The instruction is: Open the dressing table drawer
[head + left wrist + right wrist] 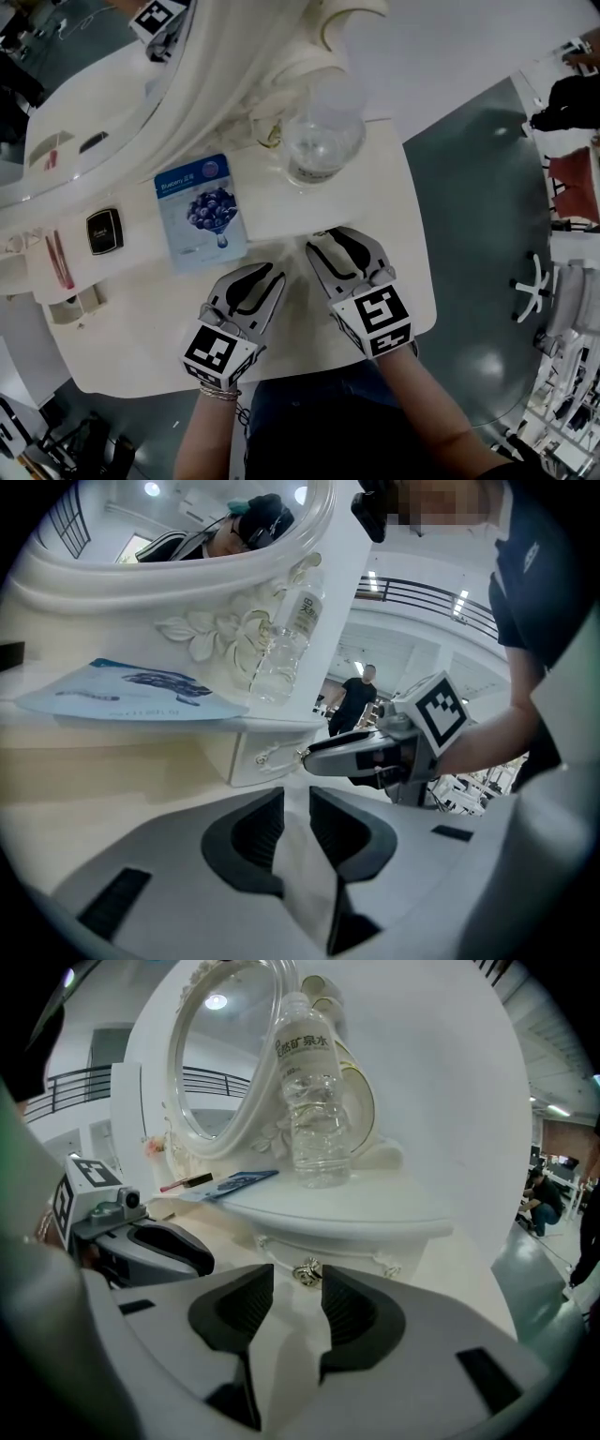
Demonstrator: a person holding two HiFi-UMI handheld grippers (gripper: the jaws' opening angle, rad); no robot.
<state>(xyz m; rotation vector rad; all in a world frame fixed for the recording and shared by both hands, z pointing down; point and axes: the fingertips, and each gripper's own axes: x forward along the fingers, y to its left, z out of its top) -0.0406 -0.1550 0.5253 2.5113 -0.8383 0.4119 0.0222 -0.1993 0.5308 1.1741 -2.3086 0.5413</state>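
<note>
Drawer [349,1258] looks shut below the shelf [375,1218]; take its small metal knob [306,1272]: rigid, slick, prob. a light pull. Fingers of my right gripper [297,1283] gape, empty, knob just ahead; left gripper [295,803] apart, empty.

Drawer knob [307,1272] — unseen in head view

Small white drawer [352,1255], shut
It sat closed beneath the raised shelf [375,1213] at the dressing table's [122,337] far side, front facing near, with an ornate metal knob [307,1272] on its front.
</note>
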